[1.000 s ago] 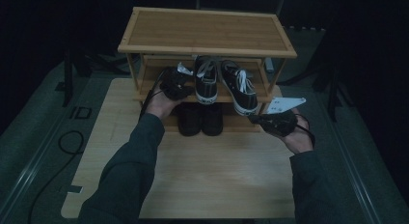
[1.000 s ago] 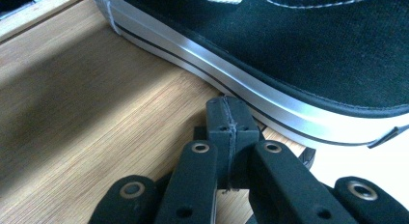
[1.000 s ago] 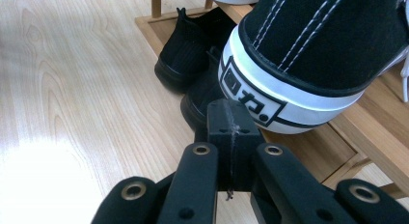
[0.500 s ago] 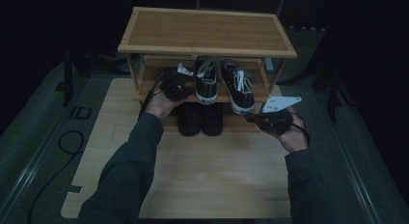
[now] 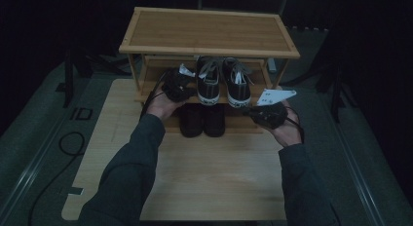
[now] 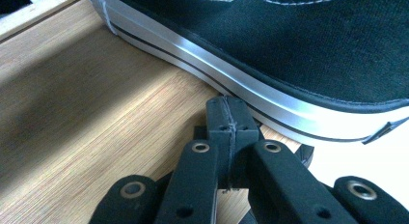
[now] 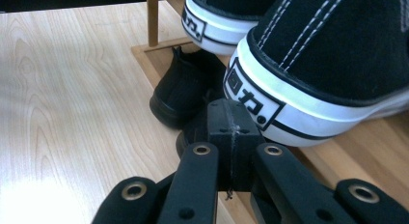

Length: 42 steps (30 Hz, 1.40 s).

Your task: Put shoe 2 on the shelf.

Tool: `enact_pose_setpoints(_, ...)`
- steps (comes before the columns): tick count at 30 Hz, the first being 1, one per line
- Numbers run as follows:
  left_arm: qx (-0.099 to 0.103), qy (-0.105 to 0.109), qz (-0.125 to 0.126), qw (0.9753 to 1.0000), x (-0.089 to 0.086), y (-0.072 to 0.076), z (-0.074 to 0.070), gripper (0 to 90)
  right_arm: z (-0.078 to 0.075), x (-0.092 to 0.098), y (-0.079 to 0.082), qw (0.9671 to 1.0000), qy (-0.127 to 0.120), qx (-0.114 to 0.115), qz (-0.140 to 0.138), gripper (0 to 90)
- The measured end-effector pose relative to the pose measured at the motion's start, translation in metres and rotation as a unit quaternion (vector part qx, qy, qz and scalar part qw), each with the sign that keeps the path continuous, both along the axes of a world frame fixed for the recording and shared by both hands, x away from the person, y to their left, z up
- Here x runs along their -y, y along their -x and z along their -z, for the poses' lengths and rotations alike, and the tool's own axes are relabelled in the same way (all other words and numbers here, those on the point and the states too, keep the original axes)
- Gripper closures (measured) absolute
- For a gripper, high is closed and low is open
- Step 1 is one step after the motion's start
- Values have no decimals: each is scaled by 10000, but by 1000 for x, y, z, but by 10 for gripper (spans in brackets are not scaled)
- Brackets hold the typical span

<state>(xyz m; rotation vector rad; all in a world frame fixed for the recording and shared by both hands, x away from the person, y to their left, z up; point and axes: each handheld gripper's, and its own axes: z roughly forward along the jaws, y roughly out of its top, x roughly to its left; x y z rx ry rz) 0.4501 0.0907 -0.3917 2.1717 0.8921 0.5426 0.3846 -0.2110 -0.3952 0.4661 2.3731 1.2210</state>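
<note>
Dark surroundings are seen around a light wooden surface [image 5: 204, 172], on which a bamboo shoe rack [image 5: 209, 33] is placed at the far side. On the middle shelf of the rack, a pair of black canvas sneakers [image 5: 223, 82] with white soles is kept, heels toward the person, and a pair of plain black shoes [image 5: 202, 120] is placed on the lowest level, directly below the sneakers. The left claw [image 5: 178, 84] is held by the left hand at the left side of the sneakers, over the middle shelf. In the left gripper view, its jaws are pressed fully together with nothing between them, and the tip is seen just beside the white sole edge of the left sneaker [image 6: 308, 55]; whether it touches the sole cannot be told. The right claw [image 5: 253, 113] is held by the right hand in front of the rack, just beside the heel of the right sneaker [image 7: 328, 74]. In the right gripper view, its jaws are also clenched together and empty, and the tip is seen just below the printed heel label of this sneaker, with the black shoes behind it on the lower level.
</note>
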Motion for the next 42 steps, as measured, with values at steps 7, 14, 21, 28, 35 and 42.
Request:
enact_pose_setpoints(7,-7,0,-6,10000,0,0,0,900,0,-5,-2,10000,9,-53,-70,900)
enact_pose_setpoints(14,-14,7,-8,10000,0,0,0,900,11,-9,-5,9999,62,-133,-71,900)
enact_pose_setpoints(21,-25,55,7,10000,-1,0,0,900,8,-15,-10,9999,84,-42,84,900)
enact_pose_setpoints(28,-16,51,-14,10000,-1,0,0,900,10,-19,-12,9999,73,-92,12,900)
enact_pose_setpoints(35,-56,77,-22,10000,-1,0,0,900,11,-20,-13,9998,123,-129,-8,900)
enact_pose_setpoints(42,-68,116,-34,9999,-2,0,1,900,14,-28,-15,9999,152,-40,41,900)
